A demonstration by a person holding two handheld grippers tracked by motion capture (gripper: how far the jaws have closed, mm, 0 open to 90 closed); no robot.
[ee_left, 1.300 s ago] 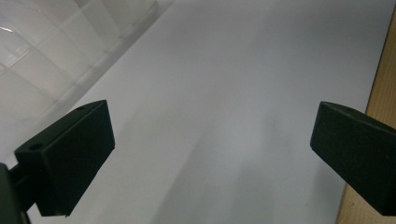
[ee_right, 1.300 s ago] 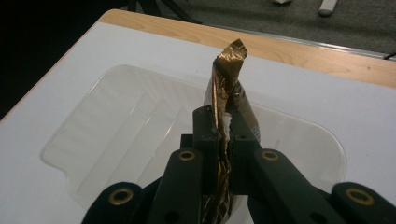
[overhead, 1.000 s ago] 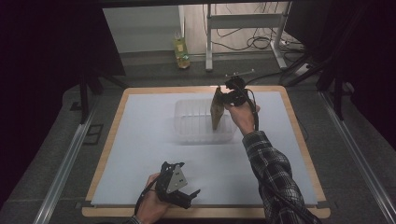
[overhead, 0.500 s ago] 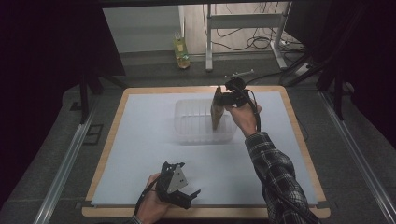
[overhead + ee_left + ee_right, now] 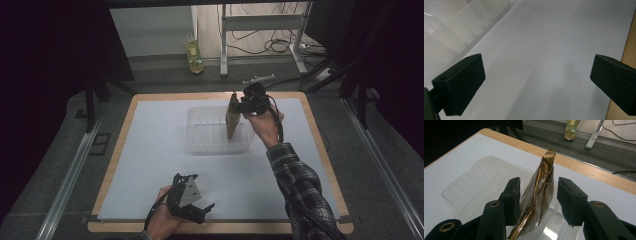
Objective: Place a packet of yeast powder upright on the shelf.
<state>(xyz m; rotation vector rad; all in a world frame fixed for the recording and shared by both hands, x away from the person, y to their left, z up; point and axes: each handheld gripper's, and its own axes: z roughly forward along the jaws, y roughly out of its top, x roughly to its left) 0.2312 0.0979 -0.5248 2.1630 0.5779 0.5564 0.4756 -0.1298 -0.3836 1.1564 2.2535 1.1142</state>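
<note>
A gold-brown foil pouch [image 5: 232, 117] stands upright on edge in the right end of a clear plastic container [image 5: 200, 147] at the middle back of the white mat. My right gripper [image 5: 242, 106] is at the pouch's top from the right. In the right gripper view the pouch [image 5: 541, 192] rises between the jaws, which have just been opening; the right pad [image 5: 566, 197] stands clear of the foil, so the gripper [image 5: 538, 186] is open. My left gripper [image 5: 199, 209] rests near the front edge, open wide with nothing between its pads [image 5: 461, 82].
The white mat [image 5: 150, 165] lies on a wooden board [image 5: 120, 145] whose edge shows beside the left gripper [image 5: 627, 50]. A yellow-green bottle [image 5: 194, 52] stands on the floor beyond the table, next to a metal frame leg [image 5: 223, 45] and cables.
The right hand has barely shifted at the pouch's top. The pouch stays upright in the container, and the left gripper keeps its place.
</note>
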